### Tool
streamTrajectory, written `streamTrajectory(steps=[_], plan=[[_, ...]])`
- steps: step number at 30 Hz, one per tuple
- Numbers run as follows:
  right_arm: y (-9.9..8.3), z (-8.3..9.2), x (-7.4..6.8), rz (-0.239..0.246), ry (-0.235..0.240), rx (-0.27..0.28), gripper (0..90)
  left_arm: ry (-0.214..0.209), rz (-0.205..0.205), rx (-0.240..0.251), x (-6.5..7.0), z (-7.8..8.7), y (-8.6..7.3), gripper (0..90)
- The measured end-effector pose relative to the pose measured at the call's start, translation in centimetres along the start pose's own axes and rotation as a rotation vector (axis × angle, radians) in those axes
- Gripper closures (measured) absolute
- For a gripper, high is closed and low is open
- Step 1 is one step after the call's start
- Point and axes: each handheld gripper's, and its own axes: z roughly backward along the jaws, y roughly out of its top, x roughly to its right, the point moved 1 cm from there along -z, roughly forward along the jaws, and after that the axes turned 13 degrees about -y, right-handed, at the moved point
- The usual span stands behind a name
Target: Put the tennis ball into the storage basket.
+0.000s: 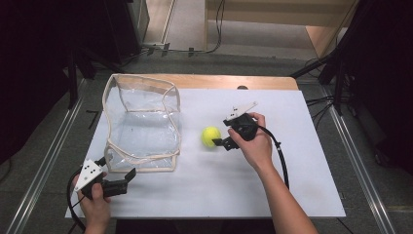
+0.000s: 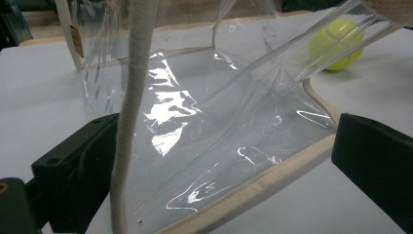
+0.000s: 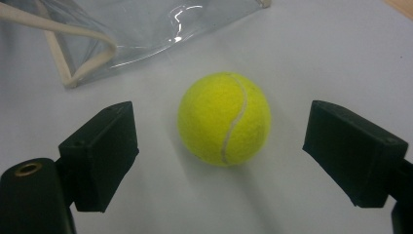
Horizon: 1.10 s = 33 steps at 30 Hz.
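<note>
A yellow tennis ball (image 1: 211,136) lies on the white table cover (image 1: 272,195), just right of a clear plastic bag (image 1: 141,122) with cream trim that stands open. My right gripper (image 1: 221,132) is open at the ball's right side. In the right gripper view the ball (image 3: 224,118) sits between and a little beyond the two spread jaws of the right gripper (image 3: 226,151), touching neither. My left gripper (image 1: 116,167) is open at the bag's near left corner. In its view the bag (image 2: 204,122) and its cream bottom edge (image 2: 272,178) lie between the wide-apart jaws of the left gripper (image 2: 224,165).
The ball (image 2: 336,44) shows through the bag's plastic. A cream strap (image 2: 131,97) hangs down in front of the left gripper's camera. A bare wooden strip (image 1: 234,81) runs along the table's far edge. Dark stands and cables (image 1: 336,97) flank the table.
</note>
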Motion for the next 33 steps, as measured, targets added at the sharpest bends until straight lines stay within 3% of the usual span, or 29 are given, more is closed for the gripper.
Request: streamTrajectory(steps=[20, 33], plan=[[0.4, -3.0, -1.0, 0.041, 0.043, -0.069, 10.7, 0.002, 0.000, -0.007, 0.0, -0.1, 0.0, 0.0], [0.4, -4.2, -0.9, 0.027, 0.035, -0.096, 10.7, 0.003, 0.000, -0.009, 0.0, -0.1, 0.0, 0.0]])
